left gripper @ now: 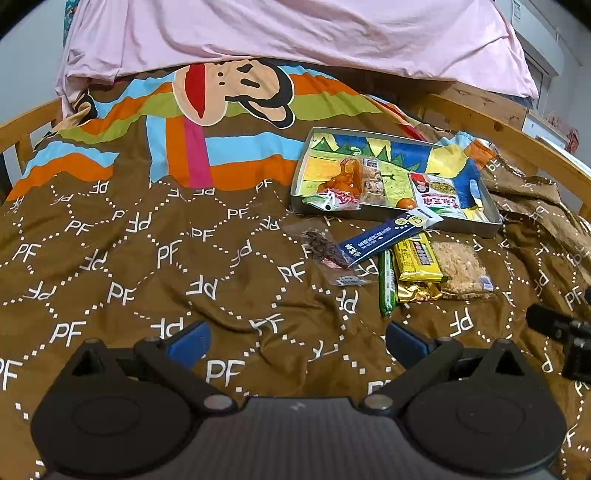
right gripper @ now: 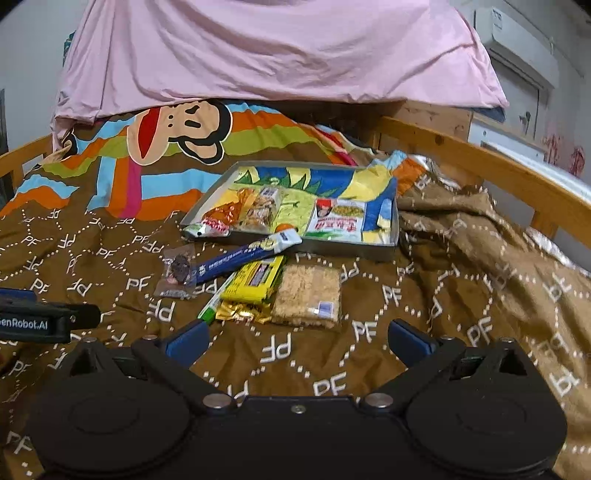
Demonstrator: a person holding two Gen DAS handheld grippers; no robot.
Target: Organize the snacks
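Observation:
A shallow grey tray (left gripper: pixel 461 223) (right gripper: pixel 354 249) with a colourful picture base lies on the bed and holds several snack packets. In front of it on the brown bedspread lie a long blue packet (left gripper: pixel 384 236) (right gripper: pixel 240 256) leaning on the tray edge, a yellow packet (left gripper: pixel 417 258) (right gripper: pixel 255 282), a clear pack of beige crackers (left gripper: pixel 461 269) (right gripper: pixel 308 297), a green stick (left gripper: pixel 386 284) (right gripper: pixel 208 314) and a clear packet with a dark snack (left gripper: pixel 325 251) (right gripper: pixel 179 271). My left gripper (left gripper: pixel 297 341) and right gripper (right gripper: pixel 297 341) are both open and empty, short of the snacks.
A pink sheet (left gripper: pixel 295 33) hangs at the back. Wooden bed rails (right gripper: pixel 480 162) run along the right and far left. The bedspread is bunched in folds (right gripper: pixel 480 240) to the right of the tray. The other gripper shows at each view's edge.

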